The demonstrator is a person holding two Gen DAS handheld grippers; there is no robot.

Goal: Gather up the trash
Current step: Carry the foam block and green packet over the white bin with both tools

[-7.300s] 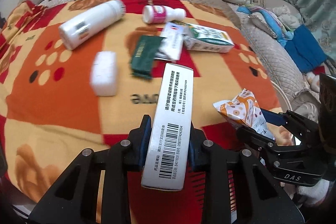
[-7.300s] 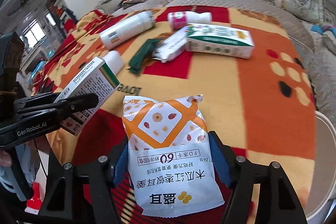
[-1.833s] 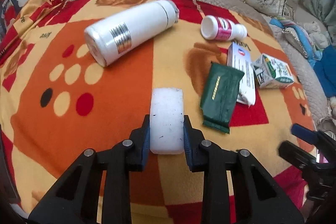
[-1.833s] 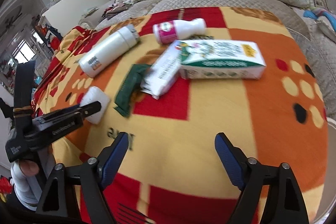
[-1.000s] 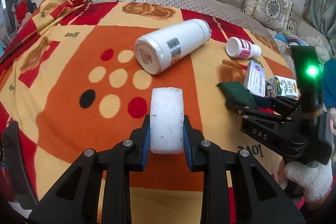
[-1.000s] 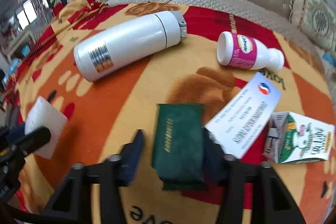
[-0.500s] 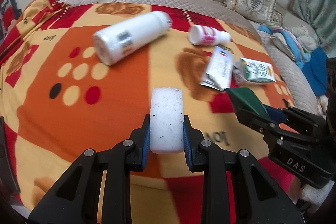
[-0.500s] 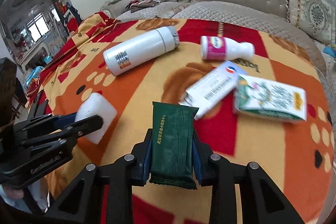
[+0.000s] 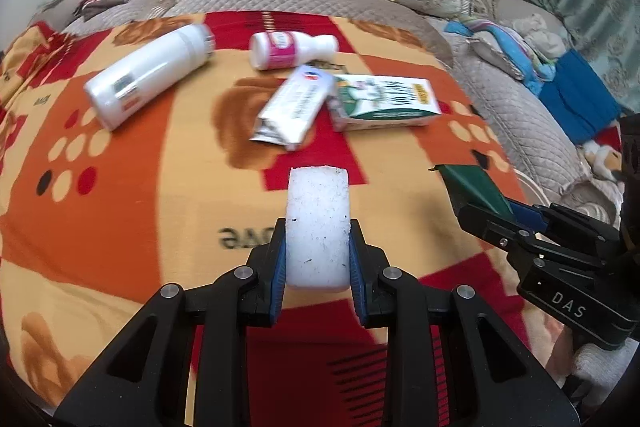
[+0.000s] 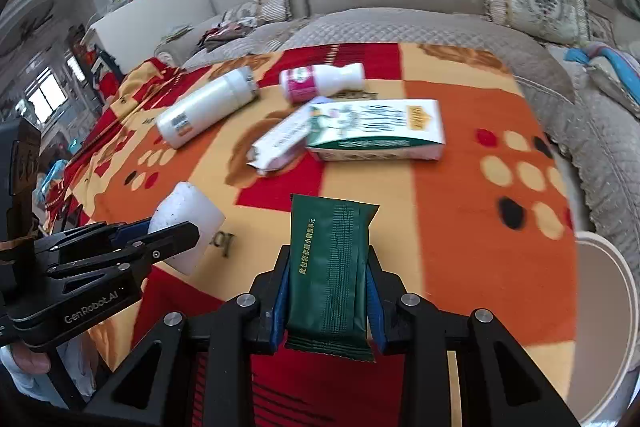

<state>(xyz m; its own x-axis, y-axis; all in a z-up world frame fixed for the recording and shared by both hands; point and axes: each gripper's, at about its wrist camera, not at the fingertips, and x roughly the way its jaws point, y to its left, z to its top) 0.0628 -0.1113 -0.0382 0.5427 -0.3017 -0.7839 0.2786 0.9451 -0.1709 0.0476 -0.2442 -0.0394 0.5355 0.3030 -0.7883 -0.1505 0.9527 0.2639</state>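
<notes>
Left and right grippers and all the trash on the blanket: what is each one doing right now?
Left gripper: shut on white foam block, held up.
Right gripper: shut on dark green foil packet, held up.
Tall white flask: lying on its side.
Small pink-labelled white bottle: lying on its side.
Silver-white pouch: lying flat, end torn open.
Green-and-white carton: lying flat.

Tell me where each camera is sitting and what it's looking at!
Left wrist view: it rides on the left gripper, looking down along it at the blanket. This gripper squeezes a white foam block; the right gripper shows at the right edge.
Right wrist view: it rides on the right gripper, which clamps a green packet. The left gripper shows at the left, with a fingertip below it.
Both see: the white bottle, the pink-label bottle, the green-and-white carton and the sofa.
</notes>
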